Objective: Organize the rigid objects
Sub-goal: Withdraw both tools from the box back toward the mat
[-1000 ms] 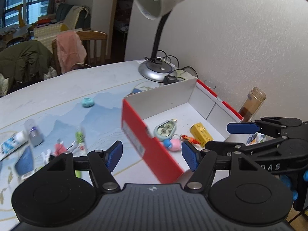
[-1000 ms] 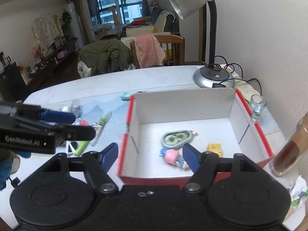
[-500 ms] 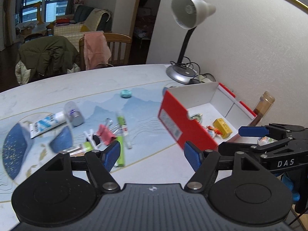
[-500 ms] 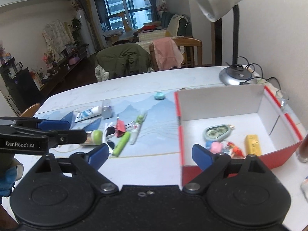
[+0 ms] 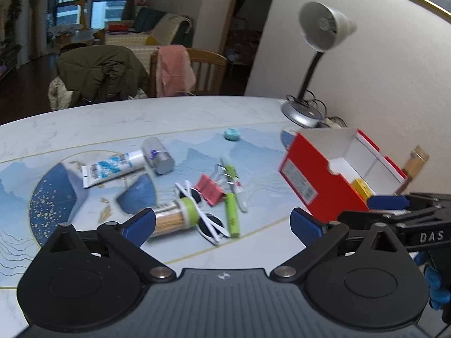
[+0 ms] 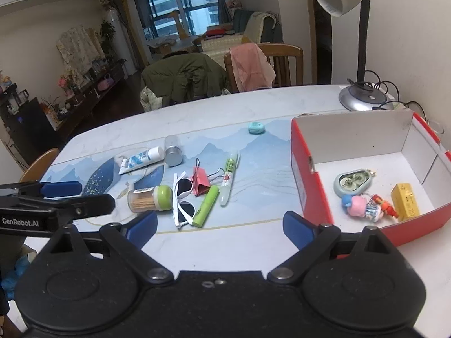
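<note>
A red box with a white inside stands at the table's right; it also shows in the left wrist view. In it lie a grey-green case, a pink figure keychain and a yellow block. Loose on the blue mat lie white sunglasses, a toothpick jar, a green marker, a pen, a red binder clip, a tube, a small jar and a teal lump. My left gripper and right gripper are open and empty above the table's near side.
A desk lamp with cables stands at the back right by the wall. A brown bottle stands behind the box. Chairs with a green coat and a pink cloth are at the far edge.
Both grippers have drawn back and swung left, away from the box. The loose items on the mat have come into view. Both stay open and empty.
</note>
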`<state>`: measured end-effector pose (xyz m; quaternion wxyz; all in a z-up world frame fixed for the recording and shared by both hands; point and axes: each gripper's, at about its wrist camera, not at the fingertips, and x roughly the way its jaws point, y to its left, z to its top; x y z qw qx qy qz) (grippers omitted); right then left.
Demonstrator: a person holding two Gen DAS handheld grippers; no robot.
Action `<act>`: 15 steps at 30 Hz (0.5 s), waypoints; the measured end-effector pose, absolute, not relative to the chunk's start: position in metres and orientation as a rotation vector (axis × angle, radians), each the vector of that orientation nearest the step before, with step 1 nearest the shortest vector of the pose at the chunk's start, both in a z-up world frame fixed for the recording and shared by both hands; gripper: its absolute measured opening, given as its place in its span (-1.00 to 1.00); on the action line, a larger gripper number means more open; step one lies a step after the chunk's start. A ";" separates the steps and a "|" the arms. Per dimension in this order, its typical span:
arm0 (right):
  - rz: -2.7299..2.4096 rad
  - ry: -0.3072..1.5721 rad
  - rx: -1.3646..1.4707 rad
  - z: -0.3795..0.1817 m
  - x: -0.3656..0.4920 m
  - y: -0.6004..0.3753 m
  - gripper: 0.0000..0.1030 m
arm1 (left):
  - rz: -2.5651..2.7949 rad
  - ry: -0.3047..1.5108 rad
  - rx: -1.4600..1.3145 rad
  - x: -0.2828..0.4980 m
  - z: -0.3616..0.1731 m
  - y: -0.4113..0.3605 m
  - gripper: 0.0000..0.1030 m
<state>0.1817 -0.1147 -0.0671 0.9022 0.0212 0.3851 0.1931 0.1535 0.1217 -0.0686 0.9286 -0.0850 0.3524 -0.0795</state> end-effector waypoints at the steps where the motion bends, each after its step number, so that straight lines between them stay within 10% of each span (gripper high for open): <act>1: 0.396 0.799 0.039 -0.069 0.183 -0.111 0.86 | -0.150 0.709 -0.177 0.154 -0.072 0.125 0.99; 15: 0.342 0.847 -0.031 -0.096 0.215 -0.072 0.81 | -0.017 0.744 -0.176 0.198 -0.128 0.147 0.99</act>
